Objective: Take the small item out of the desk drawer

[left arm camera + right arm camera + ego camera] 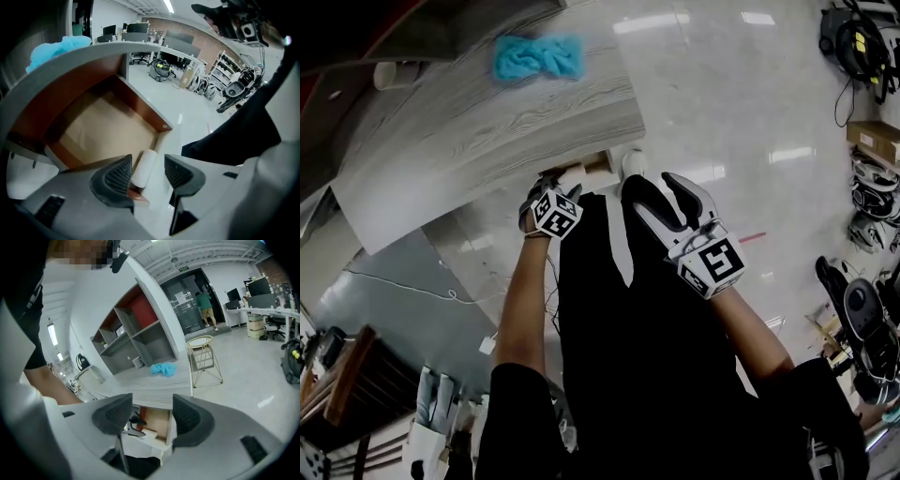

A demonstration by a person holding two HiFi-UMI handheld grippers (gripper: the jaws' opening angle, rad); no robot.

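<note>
The desk drawer (146,111) stands pulled out under the grey wood desk top (487,122), its brown bottom bare. A small white roll (144,166) lies at the drawer's front corner. My left gripper (147,161) has its jaws on either side of that roll; the left pad is against it and a gap shows at the right pad. From the head view the left gripper (561,187) reaches in at the drawer (598,165). My right gripper (654,187) hovers open beside it, empty, and looks at the drawer (158,420) and the left gripper (134,425).
A cyan cloth (539,56) lies on the desk top. An open shelving unit (131,333) stands behind the desk and a wire stool (204,357) beside it. Gear and cables (867,225) line the glossy floor at the right.
</note>
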